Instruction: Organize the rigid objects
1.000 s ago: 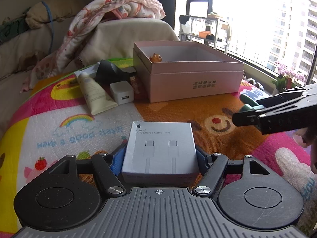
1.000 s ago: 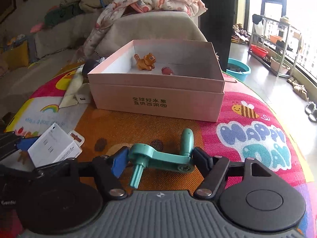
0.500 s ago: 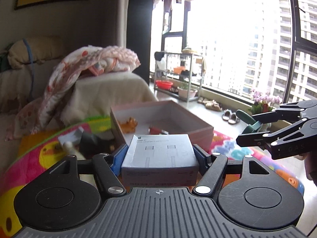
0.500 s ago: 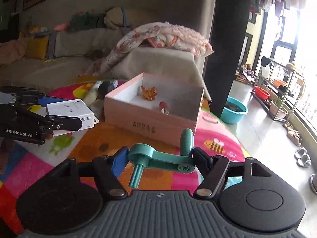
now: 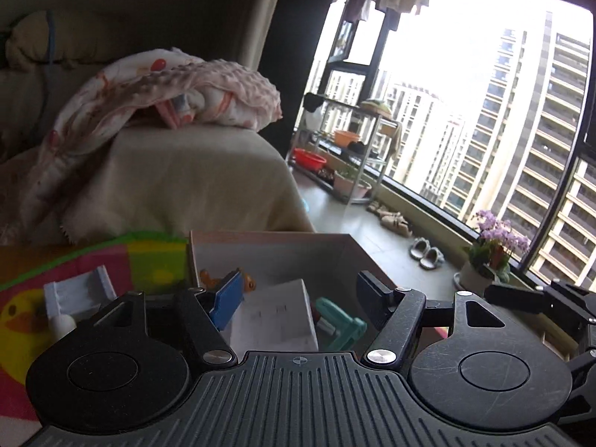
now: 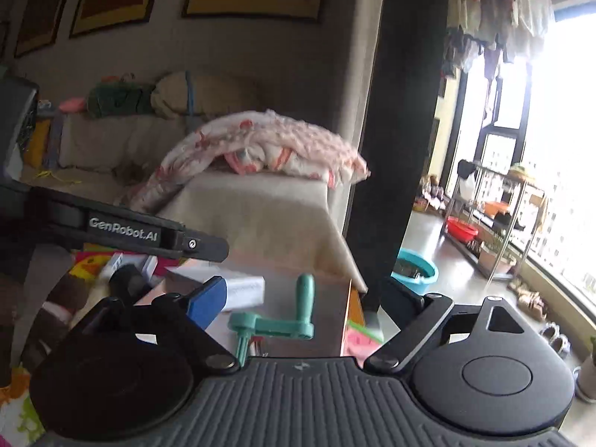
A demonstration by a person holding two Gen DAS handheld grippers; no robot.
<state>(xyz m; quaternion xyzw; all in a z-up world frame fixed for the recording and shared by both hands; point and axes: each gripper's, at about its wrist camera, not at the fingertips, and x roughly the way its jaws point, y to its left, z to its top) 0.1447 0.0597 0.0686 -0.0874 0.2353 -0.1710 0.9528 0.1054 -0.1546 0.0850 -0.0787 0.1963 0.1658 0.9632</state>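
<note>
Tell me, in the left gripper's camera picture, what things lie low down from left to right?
Yellow duck on the mat → orange toy animal → white cable box → teal crank handle → slippers on the floor → potted purple flowers.

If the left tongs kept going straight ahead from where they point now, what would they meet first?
Most likely the white cable box lying in the pink box, right between the open left tongs; the teal crank sits just right of it. Depth is uncertain.
</note>
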